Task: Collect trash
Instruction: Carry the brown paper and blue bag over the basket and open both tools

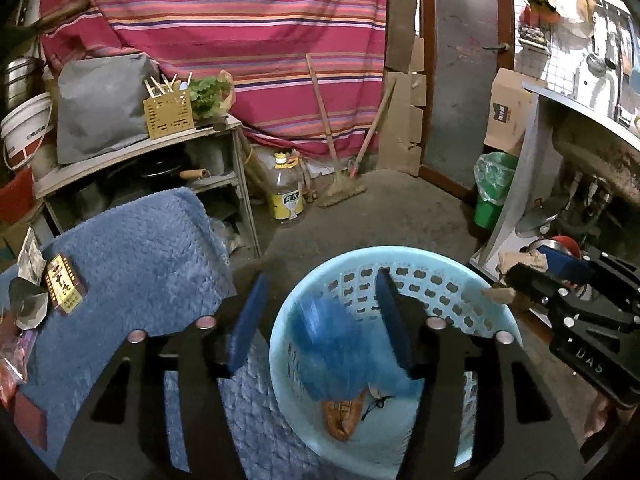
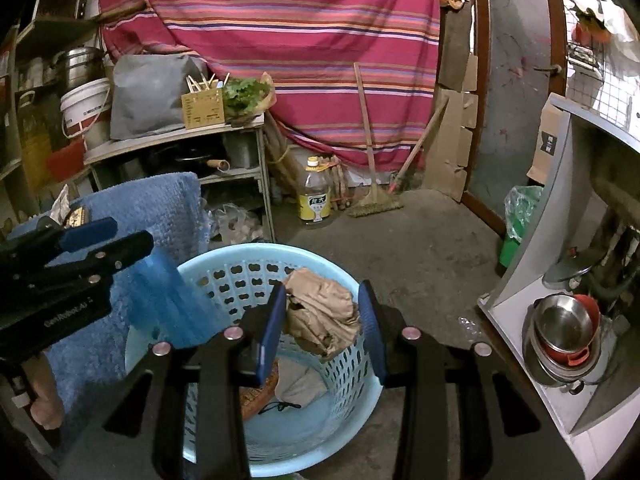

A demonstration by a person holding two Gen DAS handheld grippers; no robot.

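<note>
A light blue perforated basket stands on the floor beside a table draped in a blue towel. My left gripper hangs open over the basket. A blurred blue plastic wrapper is between and below its jaws, loose from the pads. My right gripper is shut on a crumpled brown paper above the basket's far side. An orange wrapper and a pale scrap lie in the basket.
A gold and brown packet and other wrappers lie on the towel at the left. A green bin with a bag stands by the counter at the right, and stacked pots sit under it. An oil bottle and a broom are at the back.
</note>
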